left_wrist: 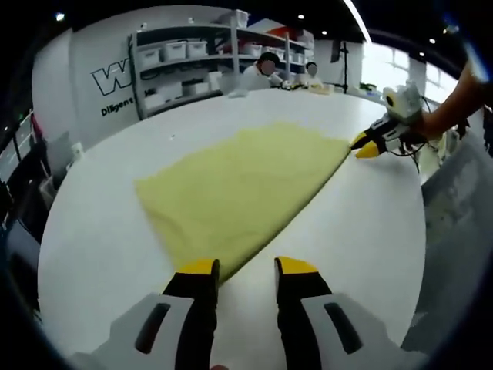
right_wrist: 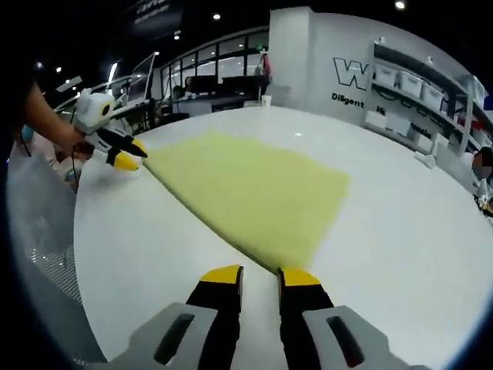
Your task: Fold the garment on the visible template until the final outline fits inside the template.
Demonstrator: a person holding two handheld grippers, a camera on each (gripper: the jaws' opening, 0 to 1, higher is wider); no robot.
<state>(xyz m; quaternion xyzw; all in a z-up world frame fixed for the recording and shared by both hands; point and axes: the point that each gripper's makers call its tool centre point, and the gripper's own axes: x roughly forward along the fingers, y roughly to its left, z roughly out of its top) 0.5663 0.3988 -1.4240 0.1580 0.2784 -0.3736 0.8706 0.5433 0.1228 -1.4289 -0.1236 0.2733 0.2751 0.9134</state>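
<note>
A pale yellow garment (left_wrist: 239,189) lies flat on the white table (left_wrist: 100,247), folded into a roughly triangular shape. In the left gripper view my left gripper (left_wrist: 246,270) stands open just above the table at the garment's near corner, its left jaw over the cloth edge. At the cloth's far right point sits the right gripper (left_wrist: 367,146), held by a hand. In the right gripper view the same garment (right_wrist: 254,185) runs away from my right gripper (right_wrist: 262,276), whose jaws stand apart with the cloth's tip just ahead of the gap. The left gripper (right_wrist: 129,153) rests open at the far corner.
Shelves with white bins (left_wrist: 185,54) and a wall with lettering (right_wrist: 358,77) stand beyond the table. People sit at the table's far end (left_wrist: 262,73). The table's curved edge (right_wrist: 81,293) drops off close to my right gripper's left side.
</note>
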